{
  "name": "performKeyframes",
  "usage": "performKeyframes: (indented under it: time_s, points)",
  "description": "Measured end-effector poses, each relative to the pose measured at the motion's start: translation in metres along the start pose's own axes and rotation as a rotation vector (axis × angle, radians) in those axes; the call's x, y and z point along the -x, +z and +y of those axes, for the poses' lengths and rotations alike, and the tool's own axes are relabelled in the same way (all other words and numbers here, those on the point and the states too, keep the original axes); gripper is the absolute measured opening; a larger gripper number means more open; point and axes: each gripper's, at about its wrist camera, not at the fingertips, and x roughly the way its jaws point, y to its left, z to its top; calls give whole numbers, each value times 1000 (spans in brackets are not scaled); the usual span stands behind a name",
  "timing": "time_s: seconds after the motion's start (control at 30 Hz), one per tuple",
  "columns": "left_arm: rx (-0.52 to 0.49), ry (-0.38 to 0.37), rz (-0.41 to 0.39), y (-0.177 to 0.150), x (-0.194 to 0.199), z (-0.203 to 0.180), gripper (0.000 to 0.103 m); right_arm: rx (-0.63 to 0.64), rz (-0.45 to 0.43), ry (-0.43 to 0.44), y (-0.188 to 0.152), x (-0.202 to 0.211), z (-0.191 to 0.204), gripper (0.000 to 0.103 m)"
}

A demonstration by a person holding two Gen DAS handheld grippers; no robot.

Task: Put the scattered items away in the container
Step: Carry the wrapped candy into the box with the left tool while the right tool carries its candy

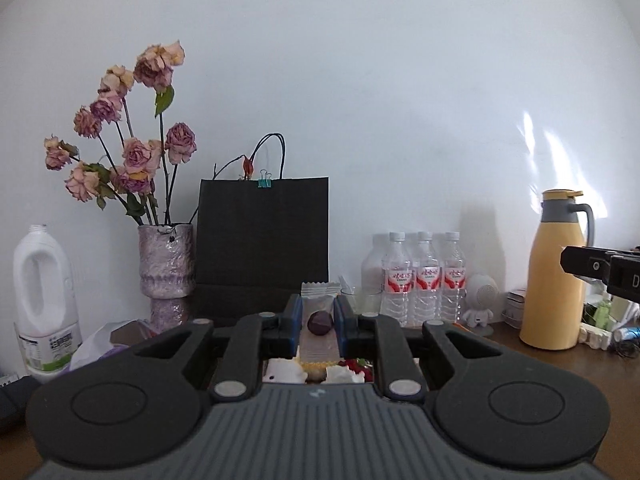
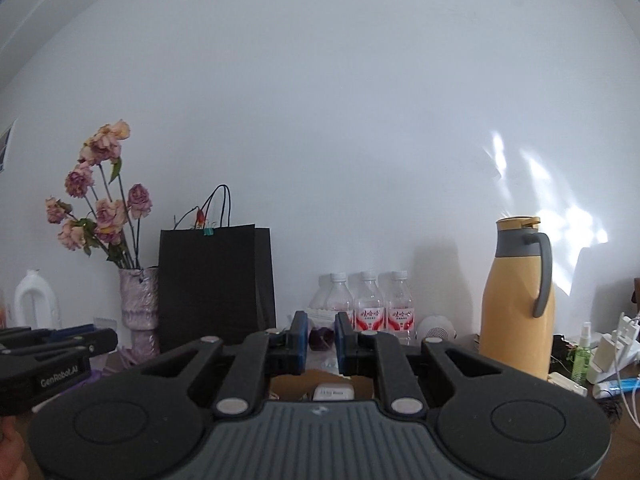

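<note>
Both grippers pointed level at the back of a crowded wooden desk (image 1: pixel 500 344); the left gripper (image 1: pixel 319 316) had its blue-padded fingers (image 1: pixel 295 312) clenched on a clear snack packet (image 1: pixel 318 300) holding a dark round sweet, while the right gripper (image 2: pixel 322 338) gripped a similar dark-filled clear packet (image 2: pixel 321 338) between its own pads. Below the left gripper lay a jumble of small white, red and yellow items (image 1: pixel 320 370) (too hidden by the gripper body to name); below the right gripper showed the torn rim of a brown cardboard box (image 2: pixel 288 386), apparently the container, with a white case (image 2: pixel 334 393) already inside.

The risks, as they stood, came mostly from thin film and close neighbours; a crinkly wrapper pinched near one edge could slide out if either hand tilted or jolted on the way to the box, dropping the sweet among the clutter. The two grippers worked side by side, so a careless swing might knock one against the other; a wide sweep could also topple the water bottles (image 1: pixel 424 276), the flower vase (image 1: pixel 166 260) or the yellow flask (image 1: pixel 556 272). Releasing too early, before the box mouth lay clearly underneath, would scatter the packets again.
</note>
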Motion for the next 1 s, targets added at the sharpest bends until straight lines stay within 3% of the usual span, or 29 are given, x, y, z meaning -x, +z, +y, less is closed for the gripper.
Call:
performKeyframes:
  time_s: [0.07,0.13,0.27,0.37,0.5,0.6,0.7,0.83,0.9,0.93,1.0]
  points:
    - [-2,-2,49,3,-23,2,18,-33,34,20,2,-21,-5,13]
    - [-30,5,190,6,-58,4,18,-125,130,98,6,-51,-17,13]
    - [52,-91,523,14,-138,27,18,-180,421,179,25,-125,-37,13]
    - [70,-146,684,18,-181,38,17,-225,679,201,32,-183,-54,13]
    - [52,-199,899,3,-218,42,17,-278,1000,242,4,-238,-67,13]
    - [40,-190,1060,-22,-237,41,17,-191,1135,185,-21,-261,-60,13]
    - [5,-162,1137,-41,-250,39,17,-96,1255,157,-42,-276,-47,13]
    - [19,-148,1161,-52,-257,40,18,-42,1359,117,-68,-284,-39,16]
    - [24,-155,1166,-52,-259,39,27,-44,1387,100,-78,-289,-38,9]
    - [34,-170,1178,-51,-260,39,36,-60,1398,103,-82,-293,-38,11]
    - [24,-178,1207,-48,-263,34,40,-70,1415,108,-85,-298,-35,17]
